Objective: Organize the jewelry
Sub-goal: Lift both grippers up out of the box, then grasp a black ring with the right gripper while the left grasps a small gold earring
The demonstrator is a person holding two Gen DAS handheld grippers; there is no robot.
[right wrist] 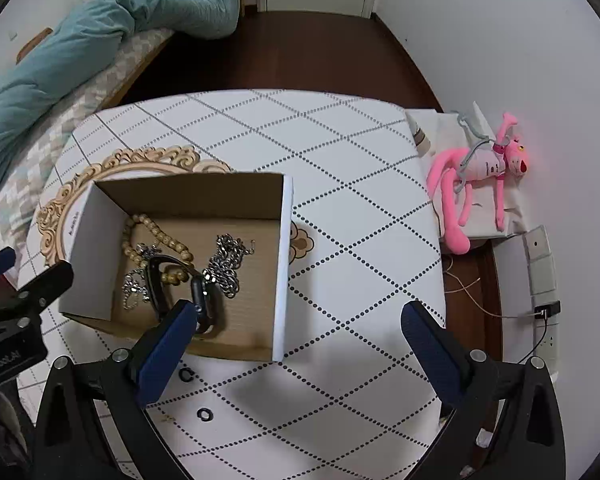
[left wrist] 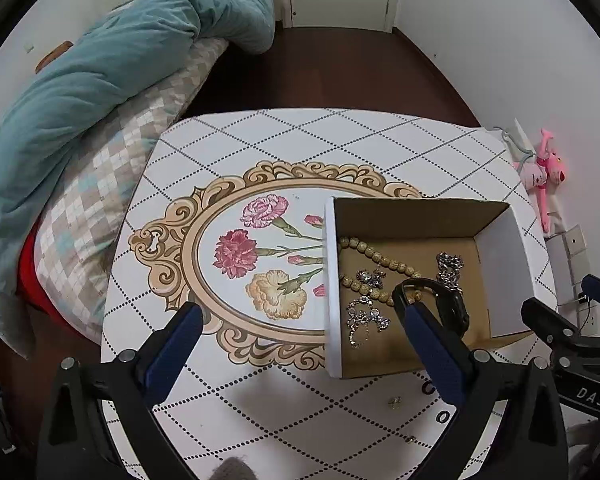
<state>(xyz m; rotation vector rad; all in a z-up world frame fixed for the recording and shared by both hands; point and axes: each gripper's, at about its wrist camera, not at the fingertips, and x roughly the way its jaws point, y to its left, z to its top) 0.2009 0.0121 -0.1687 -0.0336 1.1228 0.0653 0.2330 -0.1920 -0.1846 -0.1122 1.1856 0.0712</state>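
An open cardboard box point(left wrist: 500, 264) point(right wrist: 282, 264) stands on the patterned table. Inside lie a wooden bead bracelet point(left wrist: 374, 258) point(right wrist: 160, 232), a silver chain point(left wrist: 450, 266) point(right wrist: 226, 262), sparkly silver pieces point(left wrist: 364, 316) point(right wrist: 134, 288) and a black watch point(left wrist: 454, 304) point(right wrist: 158, 286). Two small black rings point(right wrist: 185, 375) point(right wrist: 204, 413) and small gold earrings point(left wrist: 395, 400) lie on the table in front of the box. My left gripper point(left wrist: 300, 326) is open and empty, above the box's left wall. My right gripper point(right wrist: 296, 324) is open and empty, above the box's right front corner.
A bed with a teal duvet point(left wrist: 100, 80) lies left of the table. A pink plush toy point(right wrist: 480, 176) lies on a white surface to the right. Wall sockets and a cable point(right wrist: 540, 312) are at the right. Dark wooden floor point(left wrist: 332, 68) lies beyond the table.
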